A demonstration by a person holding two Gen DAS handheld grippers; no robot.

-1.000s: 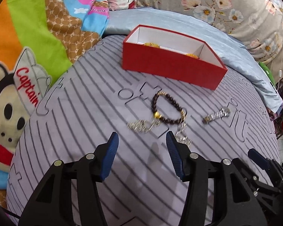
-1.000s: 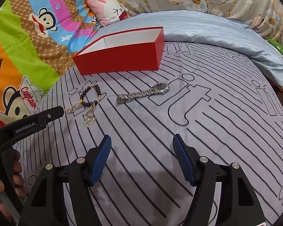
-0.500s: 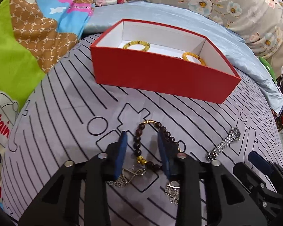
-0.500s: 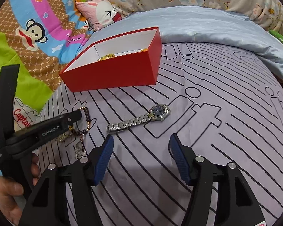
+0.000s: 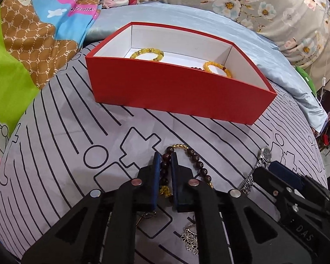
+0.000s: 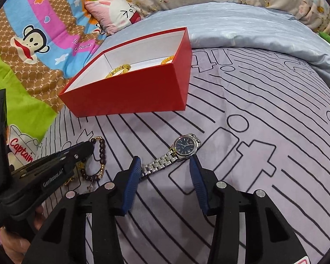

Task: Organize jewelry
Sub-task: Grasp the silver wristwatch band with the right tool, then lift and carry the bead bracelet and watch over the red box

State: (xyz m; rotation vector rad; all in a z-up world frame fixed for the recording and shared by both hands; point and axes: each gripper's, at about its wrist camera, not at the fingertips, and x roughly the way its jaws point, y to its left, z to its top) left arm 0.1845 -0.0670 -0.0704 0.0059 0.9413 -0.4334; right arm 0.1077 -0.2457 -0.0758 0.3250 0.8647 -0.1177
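A red box (image 5: 178, 92) with a white inside sits on the bed and holds two yellow bead bracelets (image 5: 147, 54). My left gripper (image 5: 165, 160) is shut on a dark bead bracelet (image 5: 198, 165) that lies on the grey striped sheet. The bracelet also shows in the right wrist view (image 6: 101, 154). A silver watch (image 6: 182, 148) with a blue face lies on the sheet. My right gripper (image 6: 165, 165) is open, its fingertips on either side of the watch band. Silver chain pieces (image 5: 190, 239) lie under my left gripper.
The red box also shows in the right wrist view (image 6: 129, 96), beyond the watch. A light blue blanket (image 6: 242, 28) lies behind the box. A pink cartoon pillow (image 6: 116, 15) and a colourful monkey blanket (image 6: 33, 41) lie at the left.
My left gripper moved forward and closed on the dark bead bracelet. My right gripper moved forward until its open fingers straddle the watch band.
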